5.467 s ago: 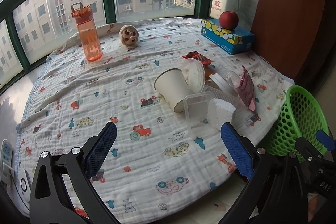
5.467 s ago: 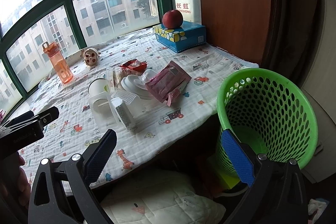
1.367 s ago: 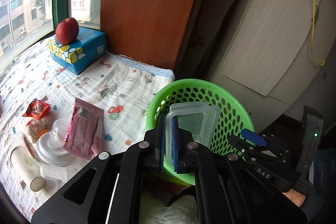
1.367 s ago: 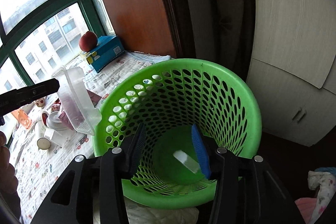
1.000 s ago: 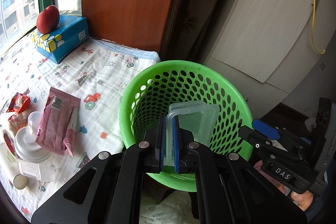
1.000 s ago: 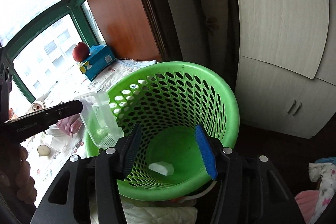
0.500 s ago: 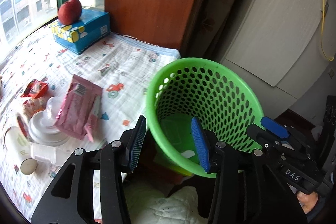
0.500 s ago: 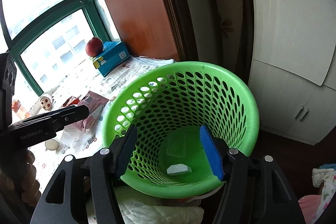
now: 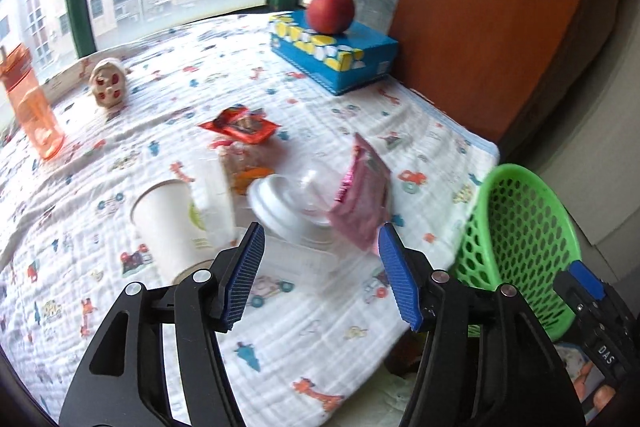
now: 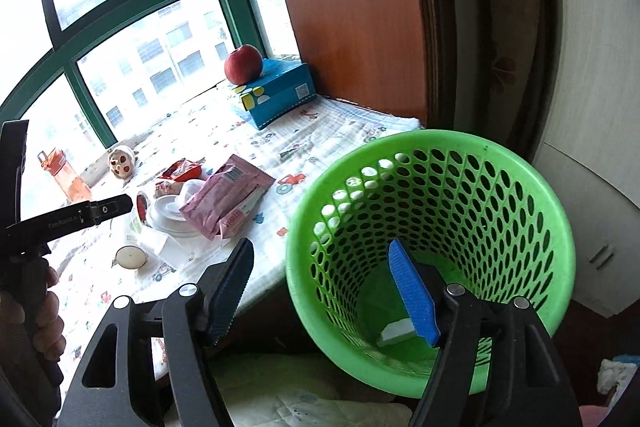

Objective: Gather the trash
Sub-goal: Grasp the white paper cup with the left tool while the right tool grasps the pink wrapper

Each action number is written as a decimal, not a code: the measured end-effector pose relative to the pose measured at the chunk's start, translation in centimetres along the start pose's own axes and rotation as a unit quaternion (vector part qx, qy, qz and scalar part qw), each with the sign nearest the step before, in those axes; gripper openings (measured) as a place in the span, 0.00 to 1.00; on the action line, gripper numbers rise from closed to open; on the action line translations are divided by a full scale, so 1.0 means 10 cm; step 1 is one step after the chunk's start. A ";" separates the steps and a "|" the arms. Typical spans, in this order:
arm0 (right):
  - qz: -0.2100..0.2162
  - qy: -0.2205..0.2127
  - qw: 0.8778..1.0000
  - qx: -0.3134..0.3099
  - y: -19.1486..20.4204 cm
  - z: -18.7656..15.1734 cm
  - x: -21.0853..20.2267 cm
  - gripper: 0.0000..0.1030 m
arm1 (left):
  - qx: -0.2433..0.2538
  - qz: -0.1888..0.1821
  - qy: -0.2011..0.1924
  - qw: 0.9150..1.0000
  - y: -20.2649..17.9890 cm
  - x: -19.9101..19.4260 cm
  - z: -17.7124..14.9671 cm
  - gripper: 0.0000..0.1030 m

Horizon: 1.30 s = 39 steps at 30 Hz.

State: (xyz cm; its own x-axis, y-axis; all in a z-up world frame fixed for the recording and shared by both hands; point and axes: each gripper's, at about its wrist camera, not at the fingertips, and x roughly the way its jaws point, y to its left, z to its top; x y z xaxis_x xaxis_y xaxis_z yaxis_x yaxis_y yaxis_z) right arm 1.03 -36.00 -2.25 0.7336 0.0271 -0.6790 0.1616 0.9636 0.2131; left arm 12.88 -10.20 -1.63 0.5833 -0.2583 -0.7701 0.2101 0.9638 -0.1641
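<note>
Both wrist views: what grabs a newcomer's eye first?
The bright green perforated basket beside the bed edge dominates the right wrist view, with the open right gripper held at its rim. Next, the trash heap mid-blanket: a tipped white paper cup and pink wrapper, with the open left gripper aimed at it. At the back, a red apple sits on a blue box.

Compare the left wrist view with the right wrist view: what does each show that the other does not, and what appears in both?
Only the left wrist view shows the open left hand-held gripper head-on, aimed at the clear plastic container. Only the right wrist view shows the open right hand-held gripper head-on and the white piece at the bottom of the green basket. Both show the basket, apple, blue box, pink packet, paper cup and orange bottle.
</note>
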 end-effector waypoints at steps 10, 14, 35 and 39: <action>0.026 0.016 0.999 -0.043 0.48 0.10 0.25 0.69 | -0.111 0.087 0.020 0.990 1.02 0.26 0.10 0.72; 0.035 0.026 0.998 -0.055 0.62 0.14 0.36 0.70 | -0.141 0.086 0.039 0.986 1.22 0.43 0.09 0.74; 0.065 0.056 0.992 -0.089 1.07 0.24 0.82 0.70 | -0.193 0.044 0.089 0.976 1.42 0.92 0.03 0.77; 0.064 0.060 0.992 -0.086 1.09 0.27 0.89 0.70 | -0.200 0.029 0.091 0.975 1.45 0.96 0.00 0.77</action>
State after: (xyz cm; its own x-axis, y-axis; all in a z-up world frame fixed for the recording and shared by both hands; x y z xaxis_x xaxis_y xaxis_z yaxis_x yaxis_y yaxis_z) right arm 11.09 -26.00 -4.09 0.6552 0.1736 -0.7352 -0.0497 0.9810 0.1874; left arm 21.49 1.25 -11.44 0.4278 -0.2208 -0.8765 -0.1640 0.9346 -0.3155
